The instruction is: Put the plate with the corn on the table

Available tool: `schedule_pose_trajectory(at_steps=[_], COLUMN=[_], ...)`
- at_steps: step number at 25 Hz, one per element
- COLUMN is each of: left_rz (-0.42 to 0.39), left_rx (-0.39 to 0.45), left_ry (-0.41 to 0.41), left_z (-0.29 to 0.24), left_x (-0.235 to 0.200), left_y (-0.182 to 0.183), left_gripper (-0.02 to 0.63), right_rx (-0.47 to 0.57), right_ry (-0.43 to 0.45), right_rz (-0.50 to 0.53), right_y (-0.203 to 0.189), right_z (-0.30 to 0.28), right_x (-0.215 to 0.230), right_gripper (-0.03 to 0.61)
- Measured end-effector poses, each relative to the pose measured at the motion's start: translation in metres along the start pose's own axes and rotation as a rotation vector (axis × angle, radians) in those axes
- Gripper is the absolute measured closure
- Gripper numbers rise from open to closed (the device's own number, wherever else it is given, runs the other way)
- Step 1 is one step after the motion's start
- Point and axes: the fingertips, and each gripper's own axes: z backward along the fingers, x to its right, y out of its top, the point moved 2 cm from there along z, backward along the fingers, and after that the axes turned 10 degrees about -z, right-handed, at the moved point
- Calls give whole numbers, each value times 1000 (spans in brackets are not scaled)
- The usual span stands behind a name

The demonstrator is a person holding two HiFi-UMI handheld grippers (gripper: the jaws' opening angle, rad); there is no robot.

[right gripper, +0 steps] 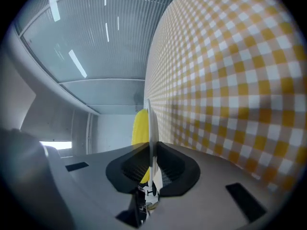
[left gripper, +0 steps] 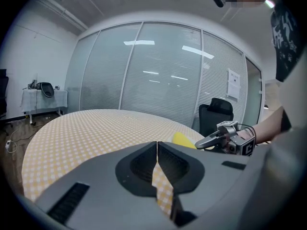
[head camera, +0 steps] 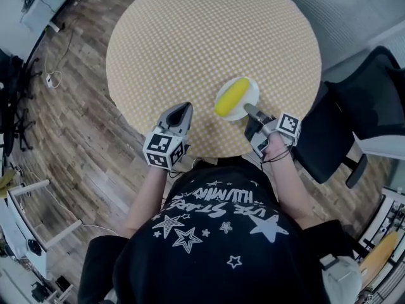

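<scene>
There is one round worktop (head camera: 190, 37) with a yellow and white checked cloth on it. One white plate (head camera: 251, 88) is at the near right part of the worktop, close to the edge. One yellow corn (head camera: 231, 97) lies on the plate.

There are two grippers, one in each hand. The right gripper (head camera: 248, 111) is at the near side of the plate. In the right gripper view its two jaws are pressed on the thin rim of the plate (right gripper: 150, 123), one on each side, so it holds the plate tight. The corn (right gripper: 139, 128) shows yellow just behind the jaws. I cannot tell if the plate sits on the cloth or is just above it.

The left gripper (head camera: 184, 108) is over the near edge of the worktop, to the left of the plate and not touching it. In the left gripper view the two jaws touch at the tips and hold nothing; only the checked cloth shows through the small gap lower down.

One black chair (head camera: 367, 100) stands just to the right of the worktop. The floor (head camera: 82, 138) is brown wood. The person wears a black shirt (head camera: 221, 233) with white stars.
</scene>
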Motion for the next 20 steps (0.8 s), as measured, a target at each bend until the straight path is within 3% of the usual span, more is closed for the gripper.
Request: schedule_pose_trajectory(at_steps=[9,20], left_rz=[22,50], left_rx=[-32,-52], left_ry=[56,93], left_z=[-29,-41], left_x=[-12,-19], left_y=[8,0], left_gripper=[601,601], right_rx=[-53,-101], right_ry=[-72,-150], right_rz=[-4,41], right_y=[34,45], right_z=[-24,-37], right_x=[6,15], right_gripper=[543,543])
